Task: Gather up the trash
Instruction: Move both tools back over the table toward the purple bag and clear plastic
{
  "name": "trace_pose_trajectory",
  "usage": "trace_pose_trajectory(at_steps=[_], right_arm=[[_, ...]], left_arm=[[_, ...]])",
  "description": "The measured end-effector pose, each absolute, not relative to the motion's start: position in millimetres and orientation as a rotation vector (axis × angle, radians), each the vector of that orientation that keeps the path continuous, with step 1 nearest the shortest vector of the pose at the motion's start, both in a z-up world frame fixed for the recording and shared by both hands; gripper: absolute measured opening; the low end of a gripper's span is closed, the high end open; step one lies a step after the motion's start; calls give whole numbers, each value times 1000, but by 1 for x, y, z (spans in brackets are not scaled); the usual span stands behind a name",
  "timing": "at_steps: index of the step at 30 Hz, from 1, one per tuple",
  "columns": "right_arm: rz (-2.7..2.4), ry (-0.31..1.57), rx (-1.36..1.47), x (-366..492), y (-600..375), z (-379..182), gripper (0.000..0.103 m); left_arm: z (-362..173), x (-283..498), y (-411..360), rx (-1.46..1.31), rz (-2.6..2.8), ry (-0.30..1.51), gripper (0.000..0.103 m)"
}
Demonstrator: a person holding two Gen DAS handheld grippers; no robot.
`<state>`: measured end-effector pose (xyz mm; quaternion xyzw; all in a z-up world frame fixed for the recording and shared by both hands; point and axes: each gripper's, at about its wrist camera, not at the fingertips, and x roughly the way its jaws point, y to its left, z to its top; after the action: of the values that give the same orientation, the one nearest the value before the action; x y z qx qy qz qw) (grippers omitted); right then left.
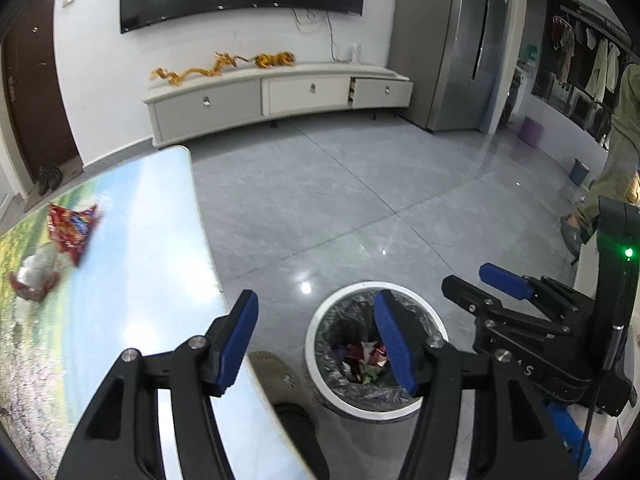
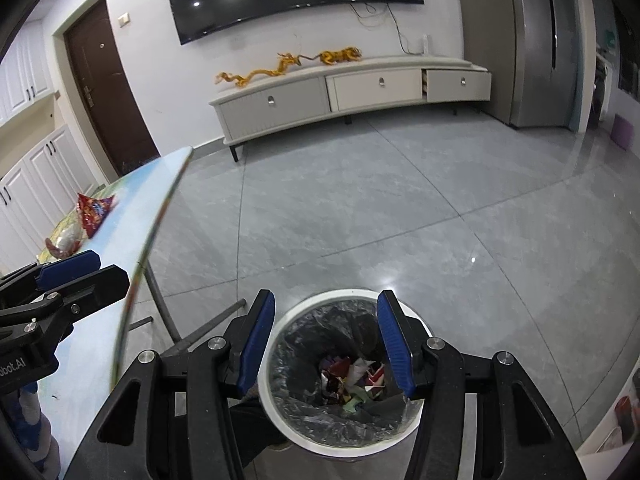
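A white round trash bin [image 1: 320,380] [image 2: 276,412] with a clear liner stands on the floor beside the table and holds several crumpled wrappers [image 2: 352,380]. My left gripper [image 1: 316,340] is open and empty, over the table edge and the bin. My right gripper [image 2: 326,340] is open and empty, right above the bin; it also shows in the left wrist view [image 1: 492,284]. On the table lie a red snack bag [image 1: 70,230] [image 2: 94,212] and a crumpled clear-and-red wrapper [image 1: 34,276] [image 2: 64,242].
The table [image 1: 152,248] has a glossy printed cover and metal legs [image 2: 160,300]. A TV cabinet [image 1: 280,96] and a fridge [image 1: 460,44] stand at the far wall. A person [image 1: 612,168] stands at the right. A slipper [image 1: 272,376] lies by the bin.
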<state>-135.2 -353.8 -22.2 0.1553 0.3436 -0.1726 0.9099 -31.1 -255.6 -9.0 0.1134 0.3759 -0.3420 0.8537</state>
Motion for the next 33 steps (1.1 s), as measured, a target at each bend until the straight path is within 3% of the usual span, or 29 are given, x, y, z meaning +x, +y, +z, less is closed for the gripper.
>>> trace_pose_trajectory(at_steps=[19,33], right_arm=[[-325,619,207,-131,-281,47,55],[-307,596,71,-117,-207,79,63]], left_arm=[[46,-36,-147,99,-608,630,62],[52,-36,-51,-14,-504,553,67]])
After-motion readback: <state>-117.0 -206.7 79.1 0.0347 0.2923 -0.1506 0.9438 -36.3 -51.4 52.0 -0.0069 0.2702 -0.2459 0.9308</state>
